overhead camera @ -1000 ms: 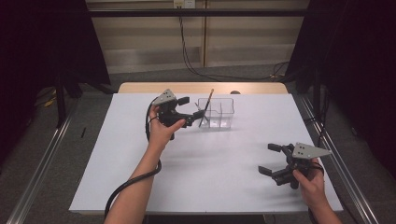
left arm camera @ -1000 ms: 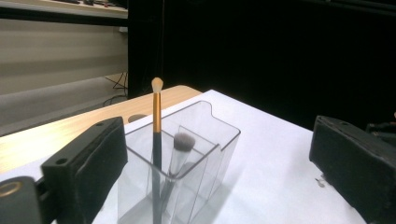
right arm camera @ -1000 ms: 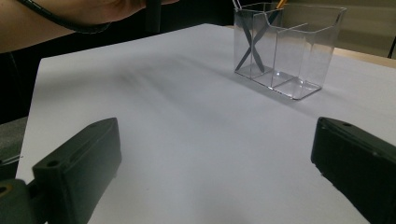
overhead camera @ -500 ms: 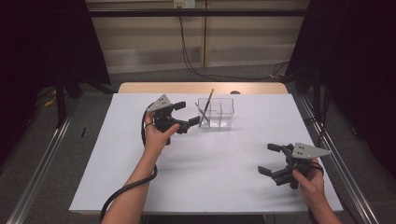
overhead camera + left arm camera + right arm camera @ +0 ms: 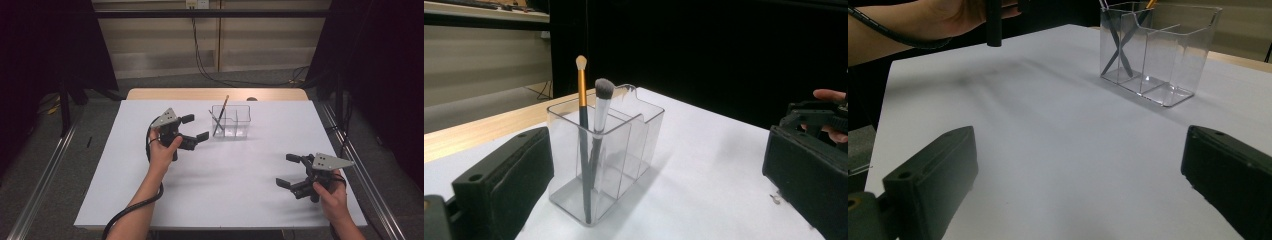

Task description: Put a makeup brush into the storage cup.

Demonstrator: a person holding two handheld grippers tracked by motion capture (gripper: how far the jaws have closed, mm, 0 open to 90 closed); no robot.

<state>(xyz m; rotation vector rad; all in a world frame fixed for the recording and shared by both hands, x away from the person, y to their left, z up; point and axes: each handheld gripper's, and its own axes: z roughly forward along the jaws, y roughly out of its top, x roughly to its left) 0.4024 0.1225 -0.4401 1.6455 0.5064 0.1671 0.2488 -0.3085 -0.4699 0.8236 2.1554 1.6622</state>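
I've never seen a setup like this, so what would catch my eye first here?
Probably the clear three-compartment organizer at the far middle of the white table, with two makeup brushes crossed in its end compartment. Next, the two hand-held tools: the left tool open beside the organizer, the right tool open near the table's near right corner.
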